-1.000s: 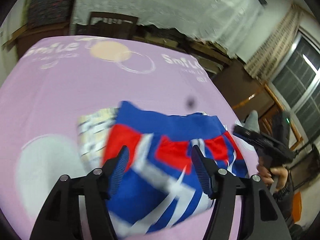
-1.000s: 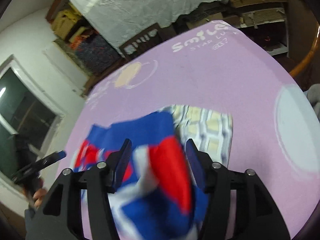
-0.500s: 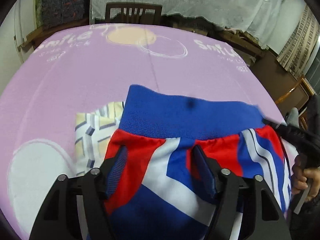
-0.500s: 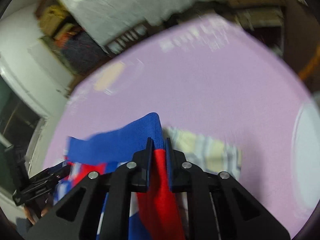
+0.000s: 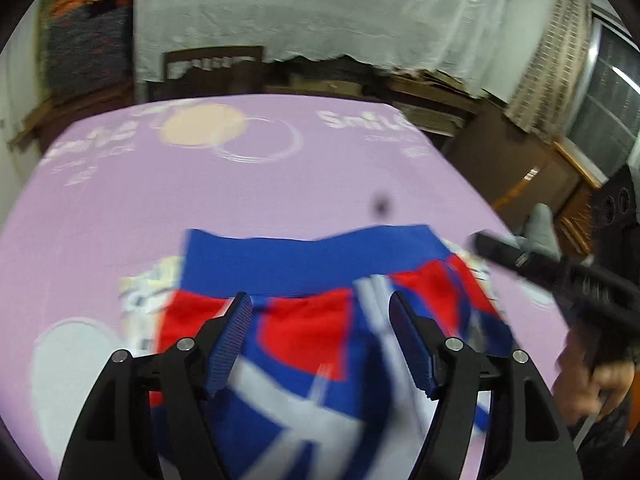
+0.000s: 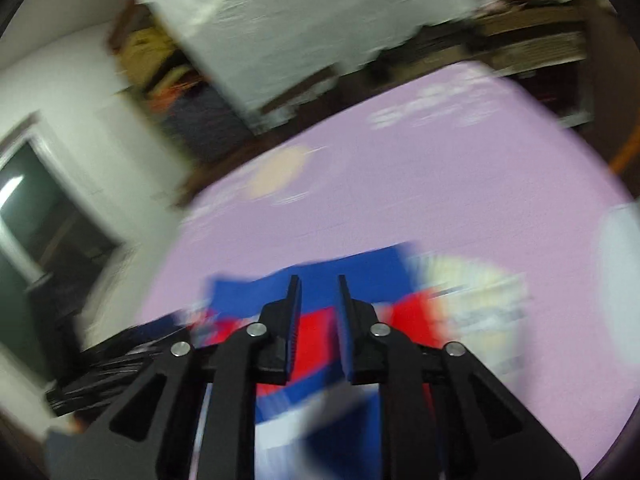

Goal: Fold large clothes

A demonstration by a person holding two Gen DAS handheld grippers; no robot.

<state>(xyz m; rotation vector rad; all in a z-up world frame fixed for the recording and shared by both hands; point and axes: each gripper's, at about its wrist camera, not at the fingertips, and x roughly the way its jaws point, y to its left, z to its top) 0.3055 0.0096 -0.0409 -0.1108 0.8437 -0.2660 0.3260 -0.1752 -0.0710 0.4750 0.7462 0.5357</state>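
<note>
Red-blue garment [image 6: 316,332] now between parted fingers [image 6: 294,312]

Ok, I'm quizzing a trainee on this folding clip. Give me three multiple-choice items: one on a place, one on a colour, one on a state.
1. Where does the checked cloth lie?
A. on the floor
B. beside the red, white and blue garment, on the table cover
C. in a gripper

2. What colour is the table cover?
A. green
B. lilac
C. black

3. How is the left gripper?
A. shut on the garment
B. shut on nothing
C. open

Key:
1. B, it peeks out at the garment's edge.
2. B, lilac shows all around the clothes.
3. C, its jaws, which have just been opening, stand wide apart and pinch nothing.
</note>
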